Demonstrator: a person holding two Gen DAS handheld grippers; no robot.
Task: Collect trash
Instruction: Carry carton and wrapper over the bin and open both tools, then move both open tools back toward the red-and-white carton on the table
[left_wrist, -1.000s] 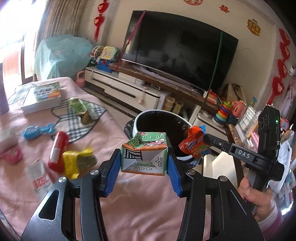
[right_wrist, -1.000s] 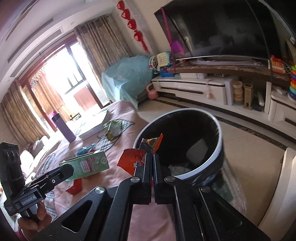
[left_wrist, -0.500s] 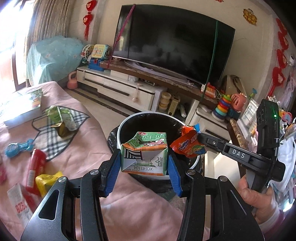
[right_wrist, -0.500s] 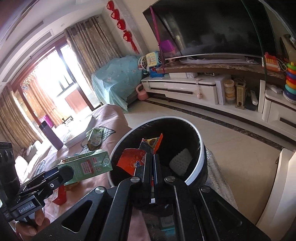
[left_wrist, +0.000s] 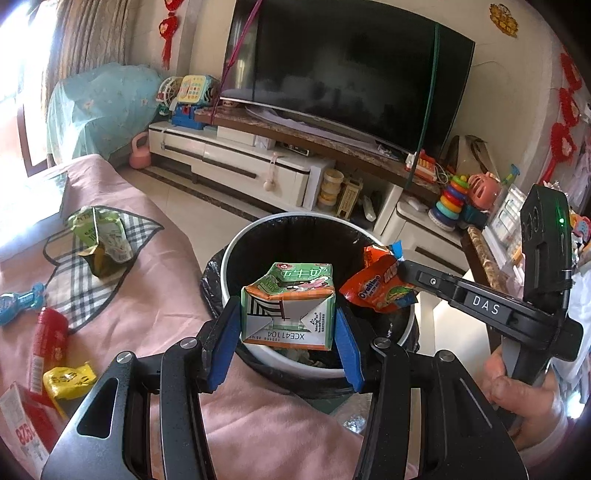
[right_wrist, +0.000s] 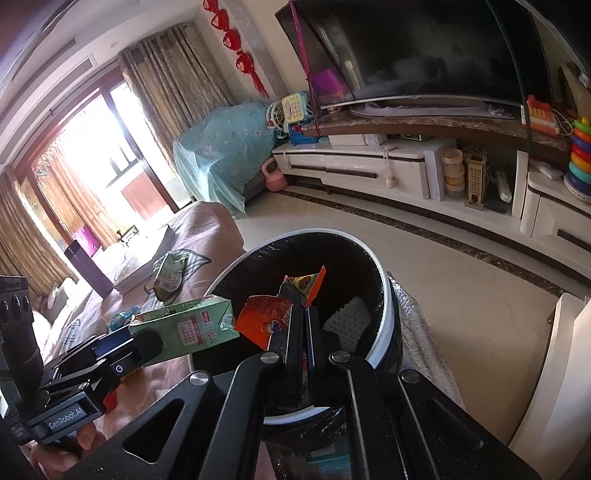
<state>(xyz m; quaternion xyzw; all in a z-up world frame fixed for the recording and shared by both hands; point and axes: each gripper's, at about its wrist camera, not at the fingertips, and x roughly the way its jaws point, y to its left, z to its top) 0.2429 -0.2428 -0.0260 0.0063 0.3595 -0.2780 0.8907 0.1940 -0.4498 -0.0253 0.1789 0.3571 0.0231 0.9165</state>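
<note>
My left gripper is shut on a green milk carton and holds it over the near rim of the black-lined trash bin. The carton also shows in the right wrist view. My right gripper is shut on an orange Ovaltine wrapper and holds it above the bin's opening. The wrapper also shows in the left wrist view, right of the carton.
On the pink tablecloth lie a crushed green pouch, a red tube, a yellow wrapper, a red box and a blue toy. White foam lies inside the bin. A TV stand is behind.
Both grippers have moved forward from above the table to over the bin, carrying the carton and the wrapper. Both stay shut.
</note>
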